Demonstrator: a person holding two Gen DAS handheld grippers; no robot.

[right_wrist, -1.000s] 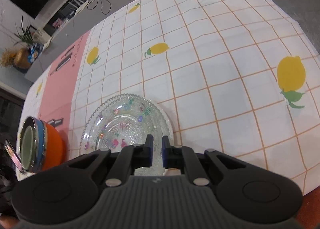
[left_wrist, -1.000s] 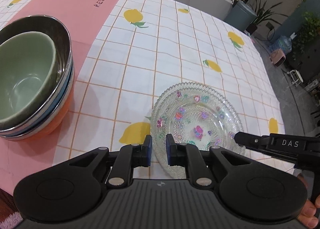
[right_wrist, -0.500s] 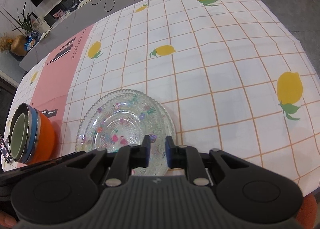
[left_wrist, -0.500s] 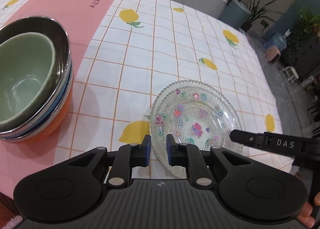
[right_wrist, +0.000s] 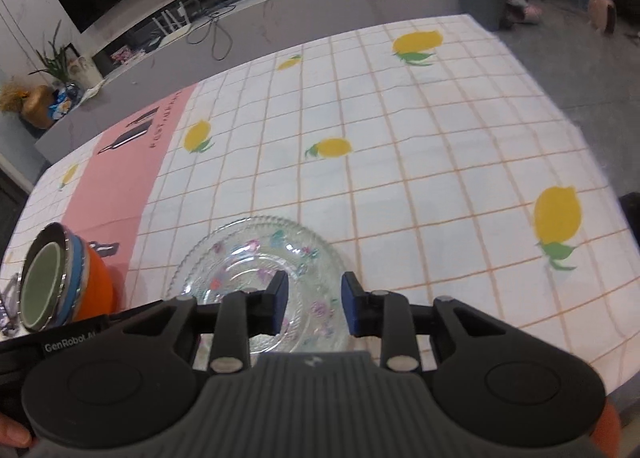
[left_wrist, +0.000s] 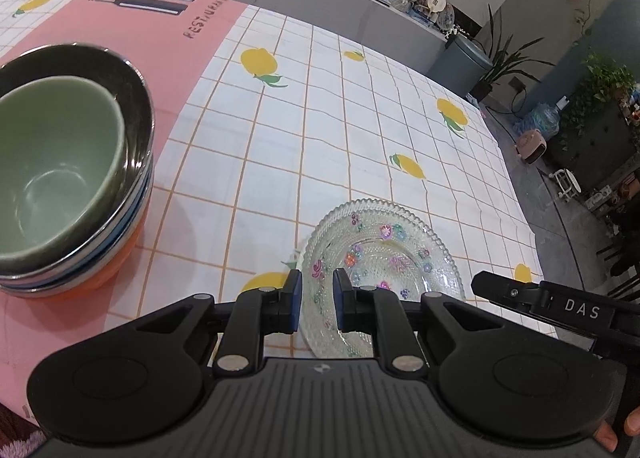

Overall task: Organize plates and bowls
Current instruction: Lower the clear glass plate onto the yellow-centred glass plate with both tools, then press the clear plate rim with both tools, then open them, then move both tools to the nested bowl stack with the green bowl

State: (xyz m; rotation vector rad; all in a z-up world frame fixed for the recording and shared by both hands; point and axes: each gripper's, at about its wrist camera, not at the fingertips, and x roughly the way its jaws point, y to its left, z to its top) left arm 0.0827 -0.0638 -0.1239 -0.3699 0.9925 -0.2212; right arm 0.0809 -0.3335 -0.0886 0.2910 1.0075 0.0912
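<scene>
A clear glass plate (left_wrist: 384, 254) with small painted flowers lies on the lemon-print tablecloth; it also shows in the right wrist view (right_wrist: 260, 270). My left gripper (left_wrist: 316, 300) stands over the plate's near left rim with a narrow gap between its pads, holding nothing. My right gripper (right_wrist: 312, 306) is open and empty above the plate's near side. A stack of bowls (left_wrist: 68, 178), green inside steel, blue and orange, stands at the left, also seen in the right wrist view (right_wrist: 60, 290).
The tablecloth (left_wrist: 320, 118) has a pink strip (left_wrist: 140, 38) on the left. The table's right edge (right_wrist: 600, 178) drops to the floor. A grey counter (right_wrist: 280, 26) runs behind the table.
My right gripper has opened and drawn back and up from the plate, which now rests on the cloth. My left gripper has lifted slightly and opened a little.
</scene>
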